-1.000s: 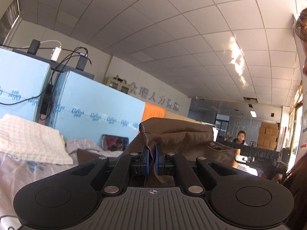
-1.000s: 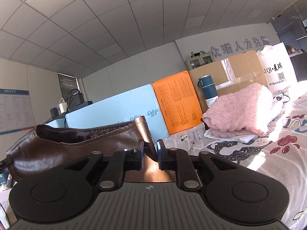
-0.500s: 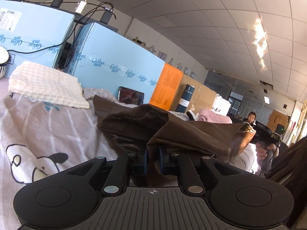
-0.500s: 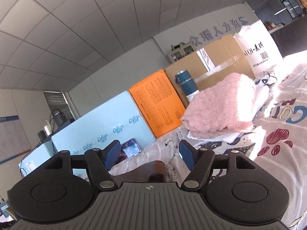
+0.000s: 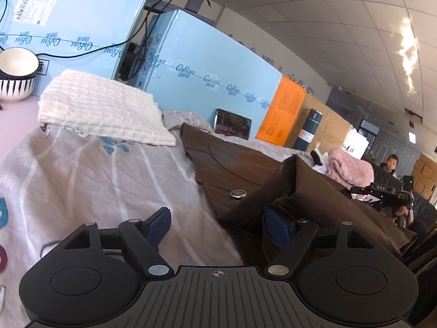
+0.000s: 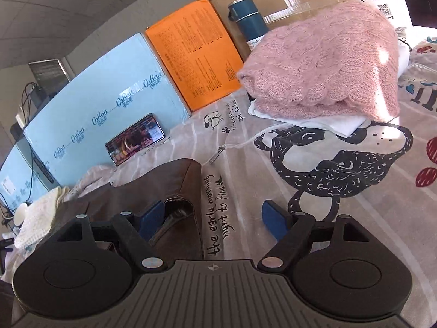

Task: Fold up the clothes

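A brown leather-like garment (image 5: 240, 169) with a metal button (image 5: 238, 193) lies on the printed bedsheet (image 5: 95, 180). One flap is folded over on its right side. My left gripper (image 5: 218, 224) hovers low over the garment's near edge. Its jaws are opening, the pads stand far apart, and the fabric only brushes the right pad (image 5: 275, 225). In the right wrist view the garment's corner (image 6: 164, 186) rests on the sheet. My right gripper (image 6: 213, 218) is opening too. Its left pad (image 6: 151, 218) lies against the garment's hem and nothing is pinched.
A folded pink knit sweater (image 6: 322, 73) sits on a white garment at the right. A folded cream knit (image 5: 101, 106) and a striped bowl (image 5: 16, 76) are at the left. A phone (image 6: 135, 138), a blue flask (image 6: 248, 22) and boxes line the back.
Both grippers were shut on the brown garment and held it up. They have come down toward the bed and opened, and the garment now lies on the sheet.
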Demonstrator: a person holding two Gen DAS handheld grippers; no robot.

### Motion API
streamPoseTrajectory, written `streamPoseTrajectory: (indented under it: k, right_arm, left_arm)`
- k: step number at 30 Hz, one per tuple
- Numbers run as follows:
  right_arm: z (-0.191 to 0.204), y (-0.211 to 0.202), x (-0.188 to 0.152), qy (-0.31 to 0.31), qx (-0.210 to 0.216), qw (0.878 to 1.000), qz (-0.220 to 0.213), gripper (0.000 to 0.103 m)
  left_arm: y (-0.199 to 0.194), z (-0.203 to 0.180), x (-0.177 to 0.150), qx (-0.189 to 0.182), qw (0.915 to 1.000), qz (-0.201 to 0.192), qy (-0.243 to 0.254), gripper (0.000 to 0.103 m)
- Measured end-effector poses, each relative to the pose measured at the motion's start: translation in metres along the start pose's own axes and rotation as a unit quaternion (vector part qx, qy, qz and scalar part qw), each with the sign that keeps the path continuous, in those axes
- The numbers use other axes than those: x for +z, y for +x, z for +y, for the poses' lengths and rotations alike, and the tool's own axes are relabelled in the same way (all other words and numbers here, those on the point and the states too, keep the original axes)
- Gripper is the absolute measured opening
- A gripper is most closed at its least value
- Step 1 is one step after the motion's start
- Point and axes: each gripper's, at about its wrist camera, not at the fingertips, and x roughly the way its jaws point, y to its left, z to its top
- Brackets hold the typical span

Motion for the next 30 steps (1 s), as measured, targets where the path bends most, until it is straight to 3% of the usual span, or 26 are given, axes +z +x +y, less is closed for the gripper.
streamPoseTrajectory:
  k: [7, 10, 13, 17, 21, 26, 30]
  right_arm:
    - [0.017, 0.023, 0.009, -0.050, -0.017, 0.998, 0.029, 0.078]
    - [0.022, 0.030, 0.010, -0.057, -0.010, 0.998, 0.033, 0.078]
    - [0.022, 0.035, 0.012, -0.045, 0.003, 0.998, 0.035, 0.076]
    - [0.019, 0.040, 0.018, -0.023, 0.018, 0.999, 0.041, 0.073]
    - [0.014, 0.045, 0.027, -0.006, 0.017, 0.999, 0.049, 0.056]
    - [0.013, 0.056, 0.033, -0.011, 0.023, 0.998, 0.064, 0.056]
    - [0.021, 0.063, 0.033, -0.032, 0.023, 0.997, 0.073, 0.054]
  left_arm:
    - [0.007, 0.028, 0.029, 0.068, 0.9972, -0.023, -0.022, 0.079]
    - [0.028, 0.025, 0.049, 0.063, 0.9978, -0.019, -0.004, 0.080]
    - [0.065, 0.009, 0.077, 0.039, 0.9973, 0.011, 0.061, 0.086]
    - [0.130, -0.004, 0.117, 0.018, 0.9896, 0.044, 0.135, 0.089]
    - [0.193, 0.002, 0.136, 0.028, 0.9857, 0.083, 0.145, 0.089]
    - [0.246, 0.011, 0.129, 0.028, 0.9829, 0.139, 0.117, 0.089]
    - [0.257, 0.005, 0.112, 0.000, 0.9809, 0.156, 0.115, 0.088]
